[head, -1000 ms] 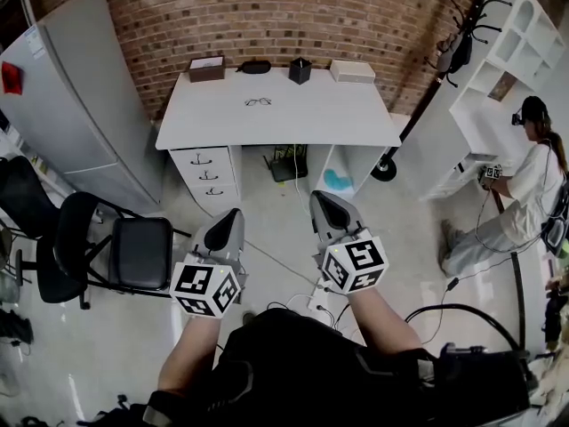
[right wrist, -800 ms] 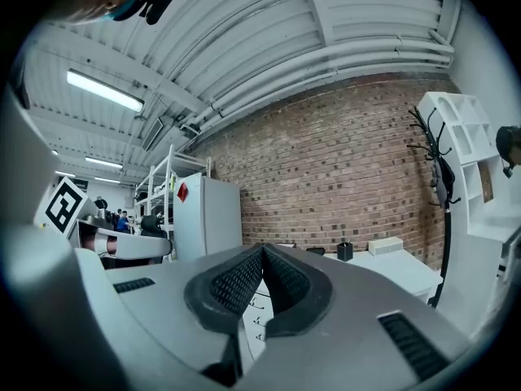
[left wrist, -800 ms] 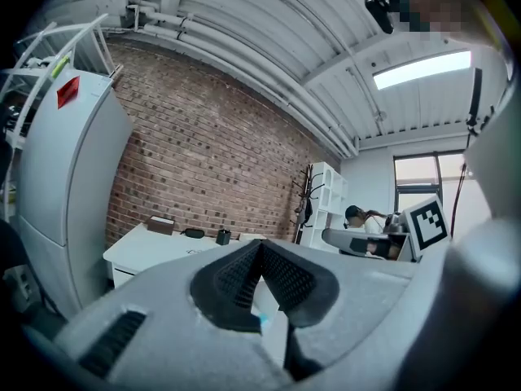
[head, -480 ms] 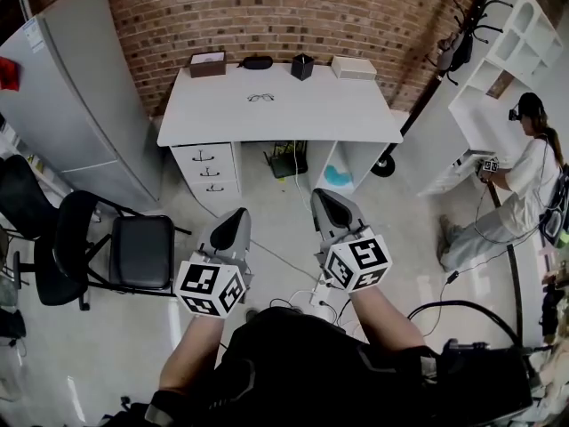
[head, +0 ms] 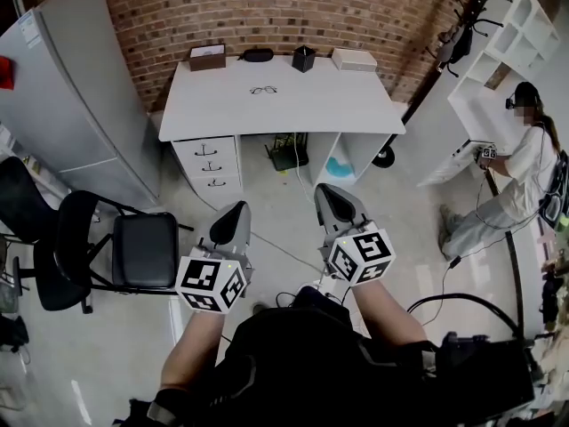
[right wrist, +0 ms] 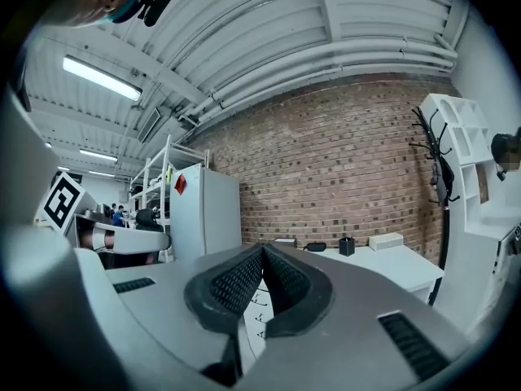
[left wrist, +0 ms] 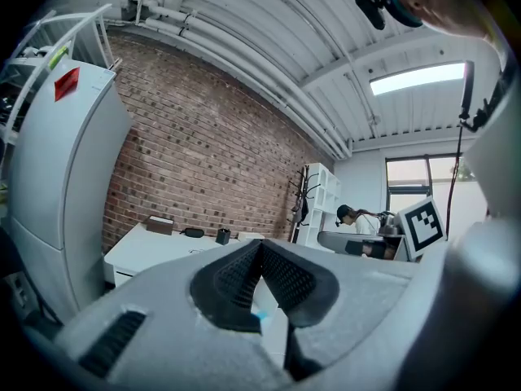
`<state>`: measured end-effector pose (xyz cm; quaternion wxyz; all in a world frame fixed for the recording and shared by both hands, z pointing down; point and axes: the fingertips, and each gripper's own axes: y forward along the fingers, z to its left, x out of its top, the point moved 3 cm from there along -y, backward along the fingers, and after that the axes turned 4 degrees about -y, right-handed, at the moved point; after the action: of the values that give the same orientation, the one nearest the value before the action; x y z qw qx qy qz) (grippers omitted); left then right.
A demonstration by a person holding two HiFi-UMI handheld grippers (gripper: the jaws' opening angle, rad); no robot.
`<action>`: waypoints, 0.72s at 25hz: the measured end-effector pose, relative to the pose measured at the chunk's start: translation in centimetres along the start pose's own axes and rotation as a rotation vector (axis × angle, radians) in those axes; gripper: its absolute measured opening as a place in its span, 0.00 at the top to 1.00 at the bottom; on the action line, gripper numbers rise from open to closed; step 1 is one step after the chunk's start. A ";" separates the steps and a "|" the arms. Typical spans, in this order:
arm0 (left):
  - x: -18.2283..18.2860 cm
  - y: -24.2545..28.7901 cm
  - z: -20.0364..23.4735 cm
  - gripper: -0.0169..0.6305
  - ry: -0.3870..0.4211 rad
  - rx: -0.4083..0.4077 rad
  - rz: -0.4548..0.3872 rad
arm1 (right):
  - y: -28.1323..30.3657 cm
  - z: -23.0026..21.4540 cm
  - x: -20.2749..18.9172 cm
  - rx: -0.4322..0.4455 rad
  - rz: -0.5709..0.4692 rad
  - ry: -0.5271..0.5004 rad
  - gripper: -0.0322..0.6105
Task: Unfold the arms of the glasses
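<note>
APPROACH TO THE WORKTOP: The left tongs and the right tongs are held level and side by side above the bare floor, both aimed at the white worktop against the brick wall. Each pair is pressed together with nothing between its tips, which fits a walk-up with nothing yet to carry. The glasses lie on the far half of the worktop, a little left of its middle and well apart from both tongs. They are too small in every view to tell whether their arms are folded.

Along the far edge, against the wall, stands a row of other things: a brown box, a black case, a black cup and a white box. The glasses sit nearer than that row on open surface, probably so that both tongs can come at them from the near side unhindered. The job most likely needs both: one to steady the frame, the other to swing out an arm.

A black chair stands to the left, clear of the direct line to the worktop. At the far right a second person is busy at white shelving and takes no part.
</note>
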<state>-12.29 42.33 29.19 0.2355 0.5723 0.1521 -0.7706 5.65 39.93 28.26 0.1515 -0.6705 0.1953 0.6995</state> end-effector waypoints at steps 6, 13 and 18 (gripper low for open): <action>0.6 0.5 0.7 0.96 0.007 -0.002 -0.010 | 1.1 -0.2 0.5 0.010 -0.008 -0.012 0.95; 0.4 3.6 3.1 0.96 -0.003 0.037 -0.006 | 4.2 -1.8 0.0 0.032 -0.017 -0.020 0.95; 0.8 7.9 3.7 0.96 0.002 0.033 -0.003 | 7.4 -5.1 0.4 0.042 -0.023 -0.019 0.95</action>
<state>-11.26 33.70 29.79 0.2248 0.5766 0.1402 -0.7729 6.62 30.98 28.25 0.1752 -0.6626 0.2007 0.7000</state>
